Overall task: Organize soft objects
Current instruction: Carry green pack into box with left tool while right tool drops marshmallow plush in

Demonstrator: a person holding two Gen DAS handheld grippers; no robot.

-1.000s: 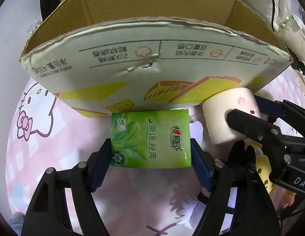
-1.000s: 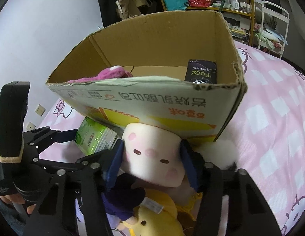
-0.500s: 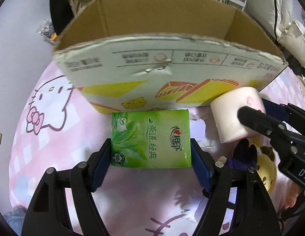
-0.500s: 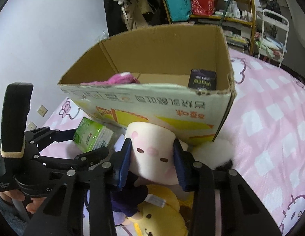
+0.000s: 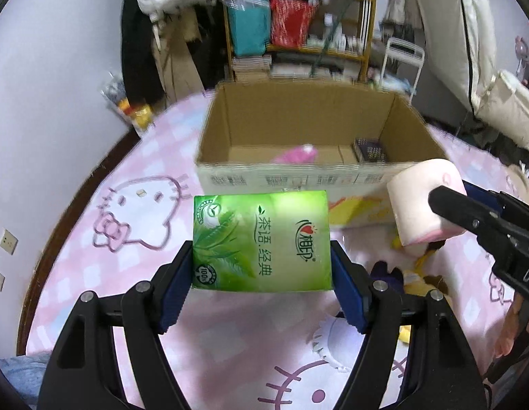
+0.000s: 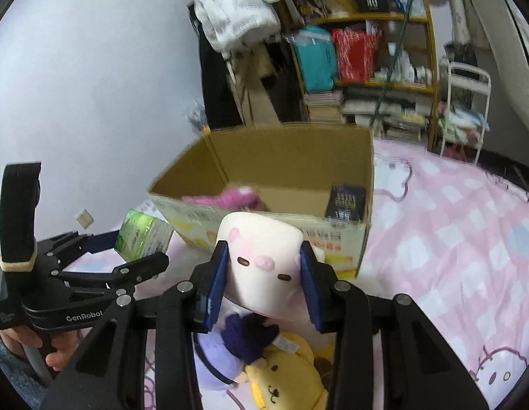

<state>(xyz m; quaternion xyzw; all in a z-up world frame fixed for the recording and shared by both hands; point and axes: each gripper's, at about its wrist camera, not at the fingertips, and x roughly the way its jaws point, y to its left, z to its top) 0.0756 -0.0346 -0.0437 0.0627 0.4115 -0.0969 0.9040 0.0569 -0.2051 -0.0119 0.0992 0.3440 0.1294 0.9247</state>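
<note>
My left gripper (image 5: pixel 261 280) pinches the tissue pack (image 5: pixel 261 242), my right gripper (image 6: pixel 264 273) the plush (image 6: pixel 262 266); either may snag the cardboard box (image 5: pixel 298 179) rim.

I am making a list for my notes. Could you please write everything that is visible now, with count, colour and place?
tissue pack: 1, green, held in the left tool above the bedsheet
face plush: 1, cream with pink cheeks, held in the right tool
cardboard box: 1, brown, open, on the bed behind both tools
pink plush: 1, pink, inside the box
dark pack: 1, dark, inside the box at its right wall
yellow plush: 1, yellow, on the bed under the right tool
purple plush: 1, purple, beside the yellow one
bedsheet: 1, pink checked with cat print
bookshelf: 1, wooden, behind the bed
left tool: 1, black with blue pads
right tool: 1, black with blue pads
</note>
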